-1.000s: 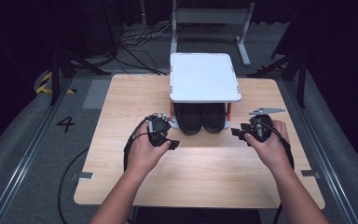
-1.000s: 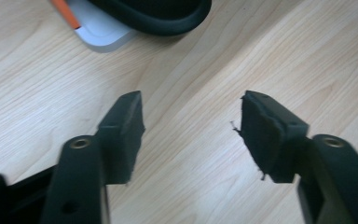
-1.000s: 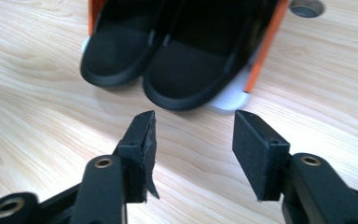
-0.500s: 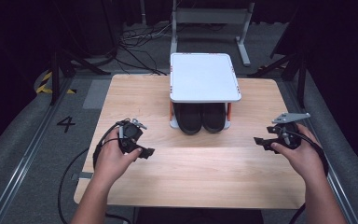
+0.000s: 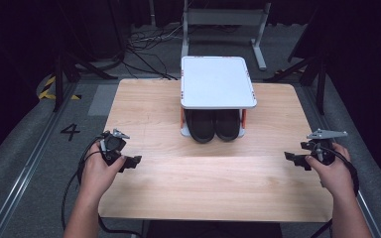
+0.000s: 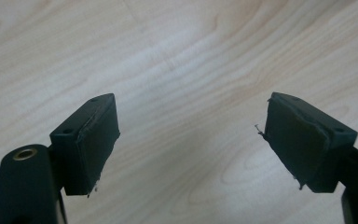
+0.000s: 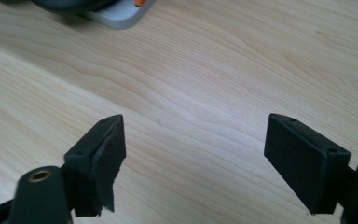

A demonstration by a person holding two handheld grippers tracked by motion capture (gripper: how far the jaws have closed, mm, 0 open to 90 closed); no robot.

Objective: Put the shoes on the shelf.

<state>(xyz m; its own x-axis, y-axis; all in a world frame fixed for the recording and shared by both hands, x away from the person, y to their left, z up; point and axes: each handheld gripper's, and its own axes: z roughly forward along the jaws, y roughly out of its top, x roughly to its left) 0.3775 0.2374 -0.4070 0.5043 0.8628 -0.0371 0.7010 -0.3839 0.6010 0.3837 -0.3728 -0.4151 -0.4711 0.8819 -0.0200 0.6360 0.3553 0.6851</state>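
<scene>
A pair of black shoes (image 5: 216, 125) is sitting side by side, toes toward the person, on the lower level of a small white rack (image 5: 217, 82). The rack has a flat white top, rounded at the corners, carried on thin posts with orange fittings, and its shadow is hiding most of the shoes, so only their rounded dark toes are showing. The rack is standing on the worktop (image 5: 203, 188), a pale wood-grain surface, at the middle of the far edge.

The left gripper (image 5: 129, 161) is hovering over the near left part of the worktop, close to the left edge. In the left gripper view its jaws are standing wide apart, having just been opening, with bare wood between them. The right gripper (image 5: 294, 157) is hanging near the right edge, about level with the left one, and its jaws too have just been opening and are standing far apart over bare wood. Both are well apart from the shoes. The right gripper view is catching a grey corner of the rack's base (image 7: 119, 17) with an orange fitting.

On the grey floor (image 5: 39, 148) beside the left edge a black "4" (image 5: 70, 132) is showing; no brand is readable on the shoes.
</scene>
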